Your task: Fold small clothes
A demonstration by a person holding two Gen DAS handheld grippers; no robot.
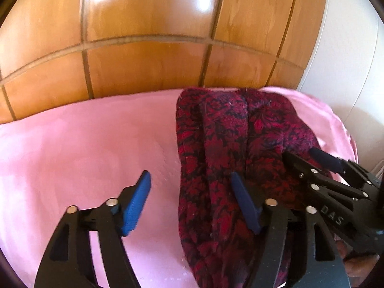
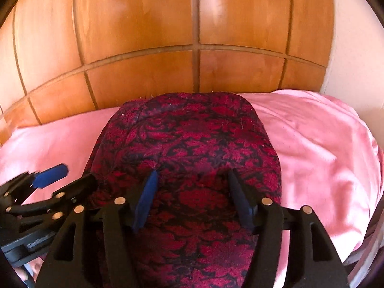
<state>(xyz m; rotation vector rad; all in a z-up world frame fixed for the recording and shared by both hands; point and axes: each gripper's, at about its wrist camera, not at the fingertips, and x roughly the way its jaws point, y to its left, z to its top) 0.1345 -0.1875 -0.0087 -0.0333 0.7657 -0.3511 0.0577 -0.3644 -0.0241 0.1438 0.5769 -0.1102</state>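
Note:
A dark red and black floral garment (image 1: pixel 228 132) lies in a long folded strip on the pink sheet (image 1: pixel 84 144), reaching the wooden panel behind. My left gripper (image 1: pixel 189 177) stands open over the garment's left edge, its left pad above bare sheet and its right pad above the cloth. In the right wrist view the garment (image 2: pixel 187 132) fills the middle. My right gripper (image 2: pixel 192 174) is open above it, with both pads over the cloth and nothing pinched. The two grippers are side by side: the right gripper (image 1: pixel 298 152) shows at the right, the left gripper (image 2: pixel 76 170) at the left.
A glossy wooden panelled board (image 2: pixel 192 36) rises straight behind the bed. A white wall (image 1: pixel 348 48) stands at the right. The pink sheet (image 2: pixel 312 144) is rumpled on the right side and drops off at its right edge.

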